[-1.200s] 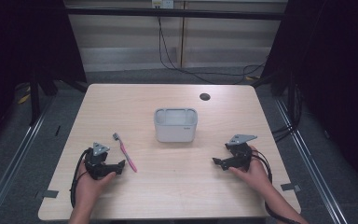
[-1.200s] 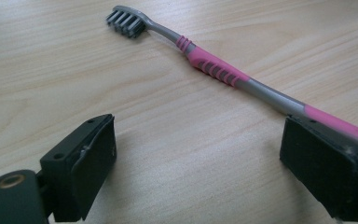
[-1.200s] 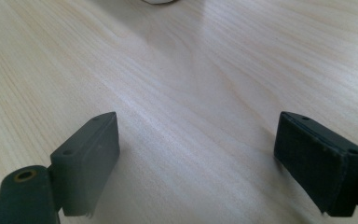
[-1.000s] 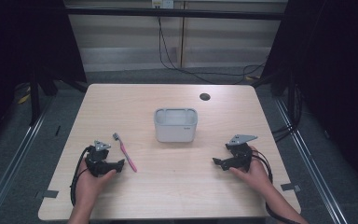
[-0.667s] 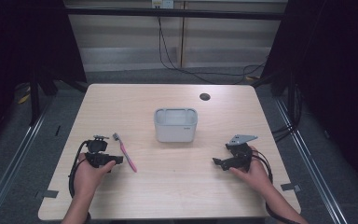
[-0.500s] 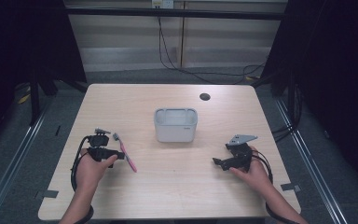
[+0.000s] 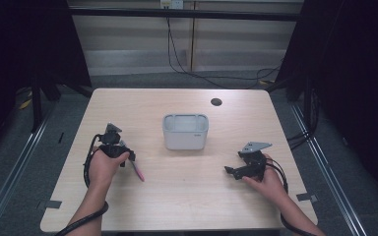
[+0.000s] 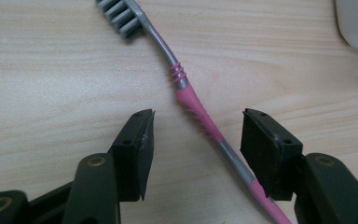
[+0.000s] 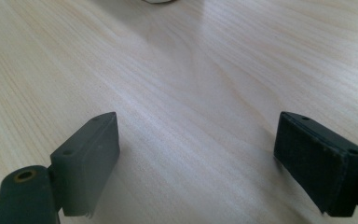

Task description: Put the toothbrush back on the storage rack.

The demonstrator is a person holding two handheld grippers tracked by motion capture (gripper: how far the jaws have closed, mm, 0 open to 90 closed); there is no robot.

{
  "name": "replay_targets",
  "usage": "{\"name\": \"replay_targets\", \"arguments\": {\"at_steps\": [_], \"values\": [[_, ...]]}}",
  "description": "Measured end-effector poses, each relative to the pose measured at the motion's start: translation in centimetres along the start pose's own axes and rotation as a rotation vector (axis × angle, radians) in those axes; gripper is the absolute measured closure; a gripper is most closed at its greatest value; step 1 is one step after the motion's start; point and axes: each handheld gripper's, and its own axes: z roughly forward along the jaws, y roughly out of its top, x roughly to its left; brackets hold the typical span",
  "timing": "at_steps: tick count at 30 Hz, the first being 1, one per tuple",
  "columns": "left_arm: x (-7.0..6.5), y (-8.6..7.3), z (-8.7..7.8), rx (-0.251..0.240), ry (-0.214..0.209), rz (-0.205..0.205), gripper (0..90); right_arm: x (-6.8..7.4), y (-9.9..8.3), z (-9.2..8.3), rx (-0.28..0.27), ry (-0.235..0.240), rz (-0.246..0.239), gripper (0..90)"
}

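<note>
Toothbrush (image 8: 196, 112) lies flat on the worktop (image 7: 192, 191), left of the grey bin (image 7: 185, 131). My left gripper (image 8: 196, 154) has moved over it, jaws closing astride the handle (no contact yet). Right gripper (image 9: 196, 163) rests released.

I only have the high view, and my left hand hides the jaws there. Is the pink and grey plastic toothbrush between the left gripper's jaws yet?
Observer: Yes. In the left gripper view the handle of the pink and grey plastic toothbrush lies between the jaws of the left gripper, which have just been closing. Neither pad touches it yet.
Operator: And the right gripper, is anything in it?
Observer: No. The right gripper is open, with bare wood of the light wooden table between its jaws.
</note>
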Motion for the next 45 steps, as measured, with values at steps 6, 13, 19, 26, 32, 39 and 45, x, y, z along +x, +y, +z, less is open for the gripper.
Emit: {"name": "replay_targets", "arguments": {"at_steps": [6, 13, 19, 26, 32, 39, 45], "values": [[-0.6, 0.9, 0.2, 0.0, 0.026, -0.014, 46.4, 0.0, 0.0, 0.0, 0.0, 0.0, 0.0, 13.7], [-1.0, 1.3, 0.7, 0.019, 0.07, -0.005, 51.7, 0.0, 0.0, 0.0, -0.001, 0.0, -0.001, 13.8], [-0.7, 1.5, 0.9, 0.015, 0.084, -0.034, 57.3, 0.0, 0.0, 0.0, -0.002, 0.0, -0.002, 13.7], [-0.5, 1.7, 1.2, 0.003, 0.088, -0.051, 60.7, 0.0, 0.0, 0.0, -0.001, 0.0, -0.001, 13.7], [-0.8, 2.0, 1.4, -0.004, 0.1, -0.037, 62.9, 0.0, 0.0, 0.0, -0.002, 0.001, -0.003, 13.7], [-0.9, 2.1, 1.6, -0.011, 0.104, -0.043, 68.2, 0.0, 0.0, 0.0, -0.002, 0.002, -0.003, 13.7], [-1.0, 2.2, 1.8, -0.022, 0.137, -0.048, 74.0, -0.1, 0.0, 0.0, -0.003, 0.003, -0.006, 13.7]]}}
